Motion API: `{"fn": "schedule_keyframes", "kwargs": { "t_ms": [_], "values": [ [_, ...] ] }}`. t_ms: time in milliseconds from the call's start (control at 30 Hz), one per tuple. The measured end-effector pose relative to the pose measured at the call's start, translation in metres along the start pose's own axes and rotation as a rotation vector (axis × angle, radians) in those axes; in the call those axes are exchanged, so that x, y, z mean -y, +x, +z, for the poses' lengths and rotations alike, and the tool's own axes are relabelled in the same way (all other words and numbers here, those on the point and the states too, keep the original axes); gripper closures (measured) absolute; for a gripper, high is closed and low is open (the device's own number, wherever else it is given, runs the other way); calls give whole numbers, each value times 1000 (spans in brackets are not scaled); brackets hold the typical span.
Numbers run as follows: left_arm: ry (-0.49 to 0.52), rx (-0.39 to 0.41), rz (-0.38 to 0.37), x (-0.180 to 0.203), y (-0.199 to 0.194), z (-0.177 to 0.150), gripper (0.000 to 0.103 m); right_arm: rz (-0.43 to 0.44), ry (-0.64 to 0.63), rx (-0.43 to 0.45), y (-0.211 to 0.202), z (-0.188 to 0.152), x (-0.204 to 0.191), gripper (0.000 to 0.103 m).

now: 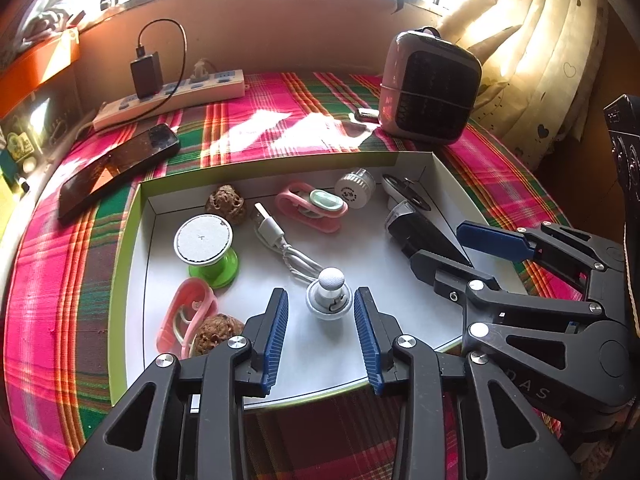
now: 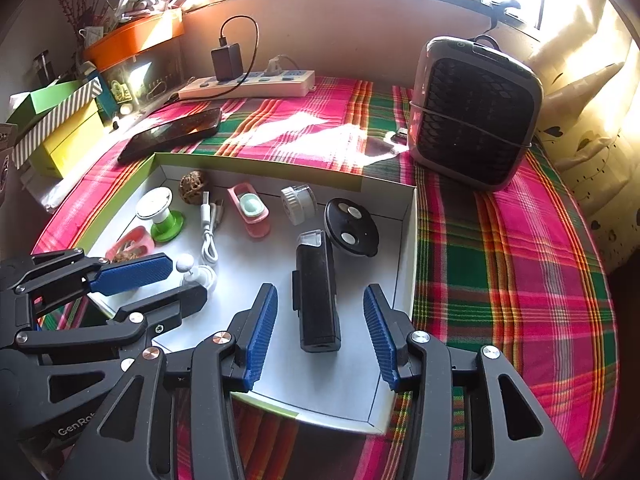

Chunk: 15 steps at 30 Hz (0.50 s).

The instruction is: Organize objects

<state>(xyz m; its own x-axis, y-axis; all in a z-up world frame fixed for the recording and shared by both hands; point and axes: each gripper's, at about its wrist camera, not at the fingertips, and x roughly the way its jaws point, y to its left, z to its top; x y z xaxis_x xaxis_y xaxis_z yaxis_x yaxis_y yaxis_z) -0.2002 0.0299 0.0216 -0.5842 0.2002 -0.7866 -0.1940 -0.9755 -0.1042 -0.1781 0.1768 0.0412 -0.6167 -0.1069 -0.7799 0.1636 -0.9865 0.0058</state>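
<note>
White card lined the shallow tray (image 1: pixel 132 264) on the plaid cloth (image 2: pixel 500 264), and by my reading most of the sorting was already done: nearly every small thing lay inside it. I counted two carved nuts (image 1: pixel 225 199), a green-footed spool (image 1: pixel 206 246), two pink clips (image 1: pixel 310 206), a white USB cable (image 1: pixel 280 240), a ribbed silver cap (image 1: pixel 354 186), a round black disc (image 2: pixel 351 226), a black rectangular device (image 2: pixel 316 296) toward the right wall, and a small white knob-topped piece (image 1: pixel 329 296) near the front edge. Outside the tray I saw only the phone (image 1: pixel 116 170) at far left, the power strip (image 1: pixel 172 98) by the wall and the small heater (image 2: pixel 474 110) at far right, and I could not tell whether those were meant to go in. My left gripper (image 1: pixel 320 332) pointed steeply down over the near edge, its jaws parted, the white piece between the pads (image 1: pixel 276 332) but untouched. My right gripper (image 2: pixel 320 336) sat just beside it at a like tilt, jaws spread wider, straddling the near end of the black device without pressing it. Neither held anything.
</note>
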Motion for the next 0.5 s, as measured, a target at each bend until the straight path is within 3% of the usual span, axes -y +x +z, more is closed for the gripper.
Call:
{"fn": "schedule_keyframes", "kwargs": {
  "t_ms": [500],
  "values": [
    [-25, 57, 56, -3, -29, -13, 70, -28, 29, 66, -26, -13, -13, 52]
  ]
}}
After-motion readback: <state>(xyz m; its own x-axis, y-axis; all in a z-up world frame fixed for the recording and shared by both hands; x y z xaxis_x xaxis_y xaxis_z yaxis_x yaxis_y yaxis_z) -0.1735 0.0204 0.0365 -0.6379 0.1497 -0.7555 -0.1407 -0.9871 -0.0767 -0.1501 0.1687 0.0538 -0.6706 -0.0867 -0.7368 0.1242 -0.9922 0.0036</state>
